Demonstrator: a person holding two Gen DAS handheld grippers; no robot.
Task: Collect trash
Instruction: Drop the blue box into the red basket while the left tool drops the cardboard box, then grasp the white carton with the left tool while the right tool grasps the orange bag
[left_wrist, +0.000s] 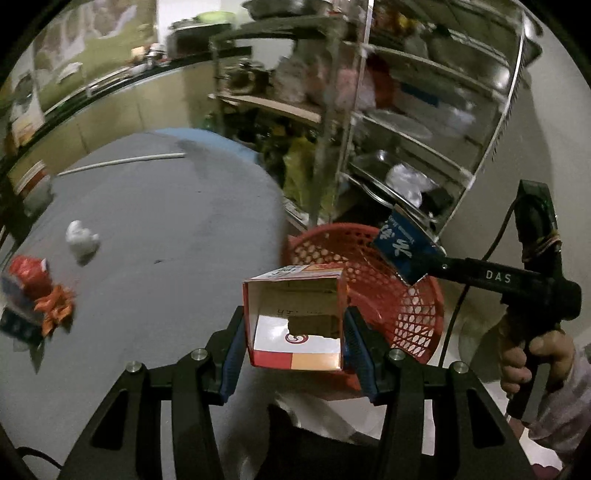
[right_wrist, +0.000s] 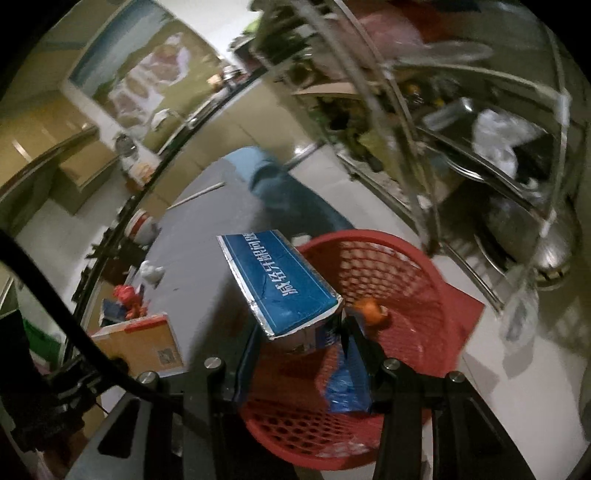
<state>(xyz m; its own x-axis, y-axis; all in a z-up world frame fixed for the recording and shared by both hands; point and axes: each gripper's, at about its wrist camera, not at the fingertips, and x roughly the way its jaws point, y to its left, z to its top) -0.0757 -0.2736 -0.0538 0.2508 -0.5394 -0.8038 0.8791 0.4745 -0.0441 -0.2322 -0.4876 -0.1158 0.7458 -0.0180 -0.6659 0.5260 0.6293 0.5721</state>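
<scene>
**Two boxes held over the red basket**

The left gripper (left_wrist: 293, 345) pinches an open red-and-white carton (left_wrist: 295, 321) between its blue pads, at the edge of a round grey table (left_wrist: 166, 229). The right gripper (right_wrist: 301, 343) clamps a blue box (right_wrist: 280, 280) above a red mesh basket (right_wrist: 417, 295), which stands on pale floor tiles just beside the table. An orange scrap (right_wrist: 371, 312) lies in the basket. On the table lie a white paper wad (left_wrist: 82, 238), a red wrapper (left_wrist: 40, 288) and a thin white stick (left_wrist: 125, 161). Behind stand steel racks (left_wrist: 424, 122) crowded with pans and bags, and a kitchen counter (left_wrist: 110, 79) along the wall.
</scene>
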